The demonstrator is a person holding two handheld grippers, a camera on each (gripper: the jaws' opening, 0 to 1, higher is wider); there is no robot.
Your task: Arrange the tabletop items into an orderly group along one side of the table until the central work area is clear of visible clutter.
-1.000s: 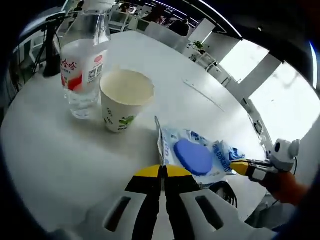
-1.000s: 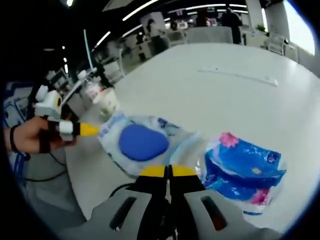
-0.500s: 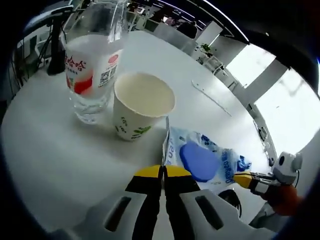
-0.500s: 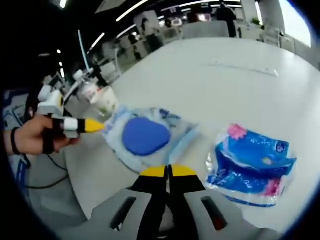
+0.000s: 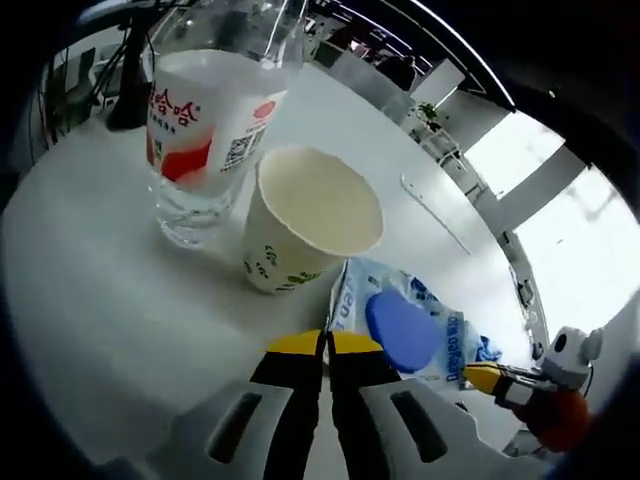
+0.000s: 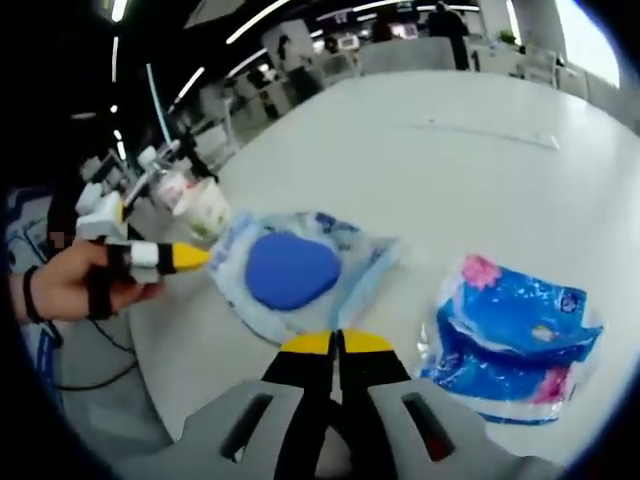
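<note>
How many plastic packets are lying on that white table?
2. The packet with the blue oval lies between both grippers, beside the paper cup. The blue packet with pink flowers lies apart, on its other side. Others may be out of view.

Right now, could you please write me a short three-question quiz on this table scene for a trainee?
1. True or false: the paper cup stands upright beside the water bottle.
2. What does each claw pinch? A) the wipes pack B) the tissue pack C) the cup
3. Fill in: the wipes pack has a ___ oval lid.

Key: 1 true. 2 A: the left claw and the right claw each grip an edge of it. 3 blue.
</note>
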